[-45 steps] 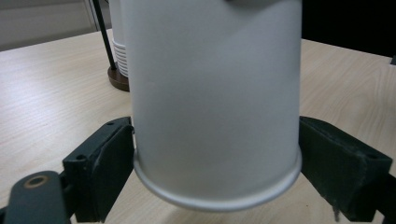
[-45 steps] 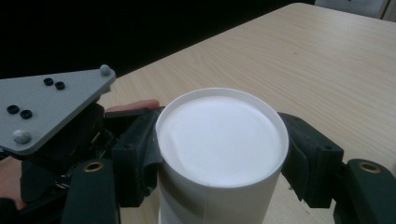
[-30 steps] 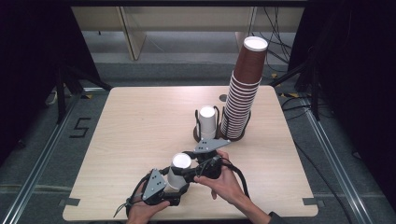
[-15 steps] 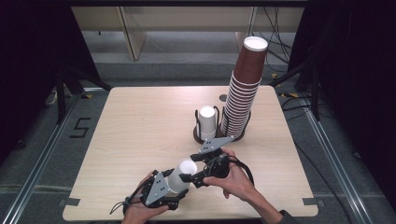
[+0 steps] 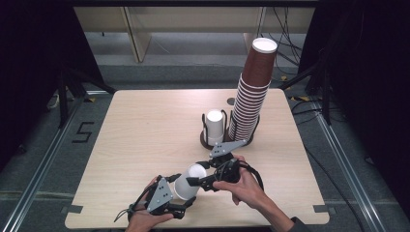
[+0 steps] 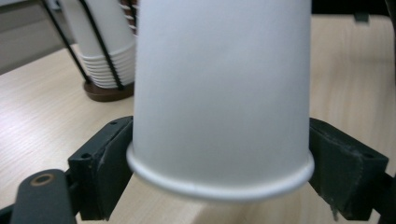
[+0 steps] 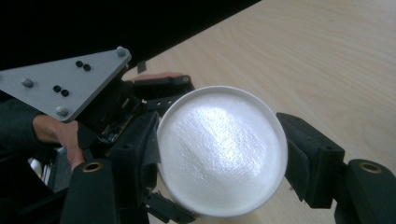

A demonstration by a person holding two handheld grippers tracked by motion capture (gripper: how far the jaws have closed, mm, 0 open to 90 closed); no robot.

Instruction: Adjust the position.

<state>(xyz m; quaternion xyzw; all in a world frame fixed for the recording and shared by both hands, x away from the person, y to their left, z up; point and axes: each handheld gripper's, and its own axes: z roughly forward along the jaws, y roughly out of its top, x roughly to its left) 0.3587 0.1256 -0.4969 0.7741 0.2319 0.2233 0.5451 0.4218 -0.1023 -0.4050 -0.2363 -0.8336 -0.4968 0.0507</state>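
Note:
A white paper cup lies tilted just above the table's near edge, held between both grippers. My left gripper has its pads against the cup's rim, one on each side. Its jaws have just been opening with the cup still between them. My right gripper comes in from the right, and its jaws have just closed on the cup's bottom end. The left gripper's grey plate shows behind the cup in the right gripper view.
A tall leaning stack of brown cups stands at the table's back right. Beside it, a black wire holder contains white cups. The wooden table stretches to the left and behind.
The white cup has tipped further over toward the right gripper. The right gripper's jaws have come in around the cup's bottom end. Both hands have stayed nearly in place.

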